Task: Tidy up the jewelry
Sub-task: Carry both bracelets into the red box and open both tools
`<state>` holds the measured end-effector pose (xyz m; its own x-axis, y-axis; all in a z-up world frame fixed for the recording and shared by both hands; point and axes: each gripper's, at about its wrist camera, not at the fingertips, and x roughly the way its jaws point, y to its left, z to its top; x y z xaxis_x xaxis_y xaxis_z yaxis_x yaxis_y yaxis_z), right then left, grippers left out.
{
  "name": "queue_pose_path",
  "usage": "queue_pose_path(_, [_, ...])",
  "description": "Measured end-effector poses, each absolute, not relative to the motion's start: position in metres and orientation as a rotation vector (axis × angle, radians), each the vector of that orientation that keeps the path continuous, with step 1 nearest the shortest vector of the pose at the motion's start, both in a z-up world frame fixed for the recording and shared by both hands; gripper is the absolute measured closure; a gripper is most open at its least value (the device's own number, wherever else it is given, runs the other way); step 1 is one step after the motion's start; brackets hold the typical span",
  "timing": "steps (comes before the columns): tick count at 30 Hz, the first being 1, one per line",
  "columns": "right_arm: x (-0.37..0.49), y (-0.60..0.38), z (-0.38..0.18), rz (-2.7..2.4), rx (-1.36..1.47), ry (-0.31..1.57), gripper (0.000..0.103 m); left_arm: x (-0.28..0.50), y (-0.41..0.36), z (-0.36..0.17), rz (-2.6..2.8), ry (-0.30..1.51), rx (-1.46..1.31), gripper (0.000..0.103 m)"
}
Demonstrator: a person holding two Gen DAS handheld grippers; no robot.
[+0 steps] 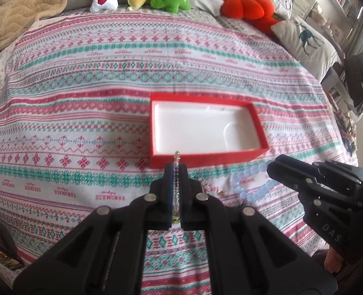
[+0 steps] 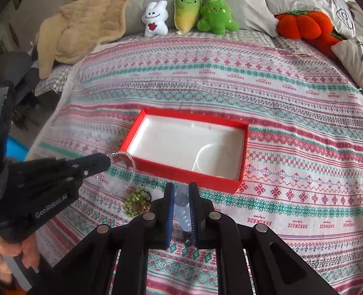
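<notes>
Bed covered by 1 patterned cloth (image 1: 83, 113), striped pink, teal and white.

1 red box (image 1: 206, 158), open, white lining, sits on the cloth near its middle; nothing visible inside.

2 grippers, both black, both lifted over the cloth on the near side of the box.

Left gripper (image 1: 176, 169): fingers pressed together on 1 silver chain (image 1: 176, 184). The chain runs up the slit between the pads and pokes out past the tips. From the right wrist view it hangs below the fingers in a loop, with 1 green round pendant (image 2: 136, 201) at the bottom, low over the cloth; contact unclear.

Right gripper (image 2: 181, 188): fingers pinching 1 string of pale blue beads (image 2: 183, 206). In the left wrist view the beads trail in a loop from under this gripper across the cloth, just in front of the box's near wall.

1 small silver piece (image 1: 219, 191) on the cloth between the 2 grippers; too small to identify.

Far edge: 3 small plush toys in a row: 1 white rabbit (image 2: 155, 19), 1 yellow-green vegetable (image 2: 186, 12), 1 green tree (image 2: 217, 14). 1 orange pumpkin plush (image 2: 301, 24) to their right. 1 beige blanket (image 2: 88, 19) to their left.
</notes>
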<state>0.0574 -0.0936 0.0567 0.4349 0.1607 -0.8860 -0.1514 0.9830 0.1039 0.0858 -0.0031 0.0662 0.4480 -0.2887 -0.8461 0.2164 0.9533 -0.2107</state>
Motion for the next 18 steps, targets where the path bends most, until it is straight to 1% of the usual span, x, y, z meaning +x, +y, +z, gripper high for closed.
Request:
queue_pose_path(13, [0.070,-0.136,0.084,0.121,0.103,1.016,0.092,0.113,-0.021,0.078,-0.432,0.968,-0.243,0.098])
queue_pose_path(18, [0.077,-0.143,0.088,0.095,0.102,0.982,0.092,0.126,-0.020,0.070,-0.452,0.962,-0.335,0.098])
